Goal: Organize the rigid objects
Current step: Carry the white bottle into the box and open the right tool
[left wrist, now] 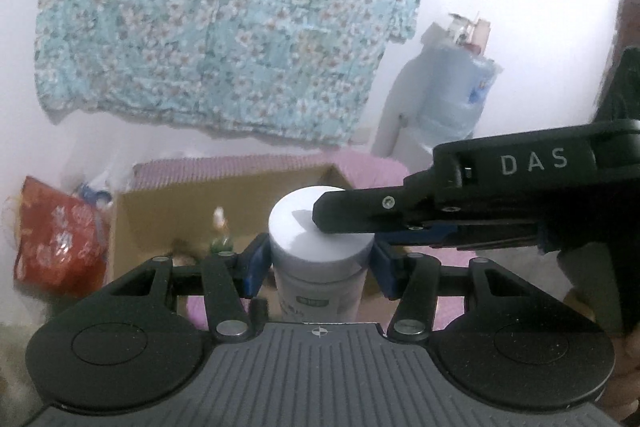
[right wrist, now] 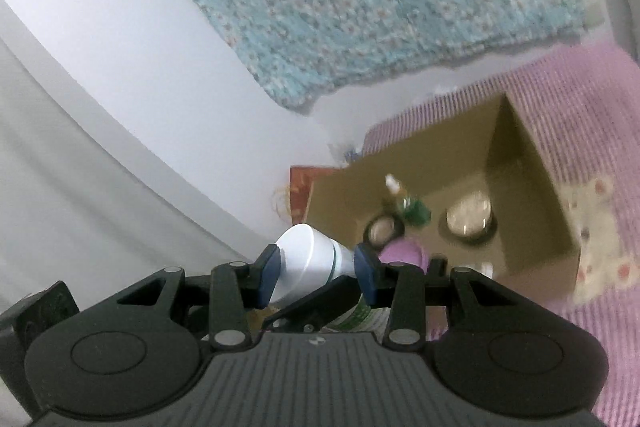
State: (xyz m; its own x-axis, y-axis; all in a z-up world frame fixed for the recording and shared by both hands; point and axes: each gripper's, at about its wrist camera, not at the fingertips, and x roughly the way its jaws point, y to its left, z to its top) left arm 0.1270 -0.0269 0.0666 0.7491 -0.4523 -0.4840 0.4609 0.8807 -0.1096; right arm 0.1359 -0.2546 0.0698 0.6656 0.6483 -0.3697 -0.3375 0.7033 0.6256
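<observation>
A white-lidded jar (left wrist: 316, 253) with a pale printed label stands upright between the blue pads of my left gripper (left wrist: 320, 263), which is shut on its lid. My right gripper (left wrist: 352, 227) comes in from the right, one black finger lying over the lid top. In the right wrist view the same jar (right wrist: 304, 255) appears tilted between the pads of my right gripper (right wrist: 316, 267), which is shut on it. A finger (right wrist: 316, 297) of the left gripper shows just below. The jar hangs in front of an open cardboard box (right wrist: 520, 187).
The box (left wrist: 160, 211) sits on a pink striped bedspread (right wrist: 580, 107) and holds a green bottle (right wrist: 416, 213), round tins (right wrist: 468, 217) and a purple lid (right wrist: 404, 255). A red bag (left wrist: 60, 239) lies left of it. A water dispenser (left wrist: 452, 99) stands at the back right, under a floral cloth (left wrist: 224, 27).
</observation>
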